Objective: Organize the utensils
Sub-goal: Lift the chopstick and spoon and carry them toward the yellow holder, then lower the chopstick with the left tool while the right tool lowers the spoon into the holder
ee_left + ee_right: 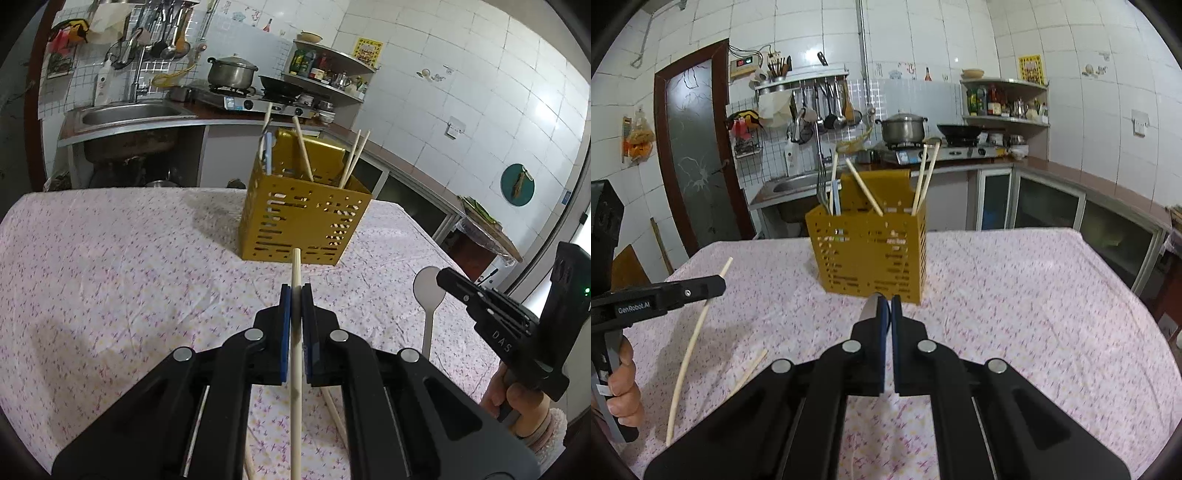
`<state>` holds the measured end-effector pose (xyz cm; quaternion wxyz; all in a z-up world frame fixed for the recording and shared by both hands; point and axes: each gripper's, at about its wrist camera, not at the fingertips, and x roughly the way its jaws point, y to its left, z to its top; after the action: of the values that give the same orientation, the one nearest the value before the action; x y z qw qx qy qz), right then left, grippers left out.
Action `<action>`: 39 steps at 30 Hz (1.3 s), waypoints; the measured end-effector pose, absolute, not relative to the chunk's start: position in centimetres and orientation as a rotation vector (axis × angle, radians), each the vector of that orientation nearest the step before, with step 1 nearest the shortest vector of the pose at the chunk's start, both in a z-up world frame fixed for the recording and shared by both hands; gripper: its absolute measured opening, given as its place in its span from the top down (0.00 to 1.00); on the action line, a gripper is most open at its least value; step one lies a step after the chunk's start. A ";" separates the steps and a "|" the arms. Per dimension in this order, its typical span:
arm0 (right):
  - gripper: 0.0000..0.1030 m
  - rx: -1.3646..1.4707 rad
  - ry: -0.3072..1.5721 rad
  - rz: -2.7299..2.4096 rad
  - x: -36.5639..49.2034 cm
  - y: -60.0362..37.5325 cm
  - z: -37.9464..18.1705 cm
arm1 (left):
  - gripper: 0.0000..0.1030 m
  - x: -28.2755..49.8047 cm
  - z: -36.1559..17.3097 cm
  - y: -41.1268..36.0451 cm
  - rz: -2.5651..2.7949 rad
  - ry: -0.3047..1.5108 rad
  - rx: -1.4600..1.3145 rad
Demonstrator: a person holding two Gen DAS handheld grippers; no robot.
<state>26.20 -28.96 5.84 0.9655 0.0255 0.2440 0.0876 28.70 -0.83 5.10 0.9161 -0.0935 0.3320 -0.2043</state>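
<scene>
Where lettering shows, "GenRobot.AI" runs along the left gripper point(713, 286) and "DAS" along the right gripper point(443, 275). Left jaws clamp a wooden chopstick point(295, 332), tip aimed at the gold caddy point(306, 221). Right jaws pinch a metal spoon point(428, 295), bowl forward, right of the caddy. Both grippers tilt downward toward the caddy, each gripped from below by a hand point(624, 384), raised off the floral worktop point(110, 258). Caddy stands at worktop centre, holding chopsticks and a fork. Another chopstick point(750, 371) lies on the worktop nearer than the caddy.
</scene>
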 end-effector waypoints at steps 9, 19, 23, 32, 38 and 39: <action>0.98 0.004 0.403 0.158 28.6 -30.4 10.5 | 0.96 31.2 10.3 -3.1 -0.404 0.569 -0.118; 0.98 -0.044 0.313 0.137 33.3 -31.3 16.0 | 0.96 35.7 15.8 -6.3 -0.372 0.426 -0.010; 0.98 -0.069 0.267 0.120 35.3 -31.5 17.8 | 0.96 37.7 17.2 -6.9 -0.361 0.378 -0.005; 0.98 -0.116 0.161 0.083 39.7 -30.9 20.4 | 0.96 41.7 19.3 -7.4 -0.392 0.207 -0.040; 0.98 -0.123 0.123 0.059 42.1 -30.7 20.0 | 0.96 44.7 19.1 -7.0 -0.418 0.142 -0.120; 0.98 -0.125 0.118 0.055 42.3 -30.7 19.8 | 0.96 45.2 19.0 -7.2 -0.408 0.123 -0.118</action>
<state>42.26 -30.69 19.76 0.9959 -0.0624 0.0592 0.0272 45.22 -7.18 18.97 0.9757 -0.0585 0.0611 -0.2022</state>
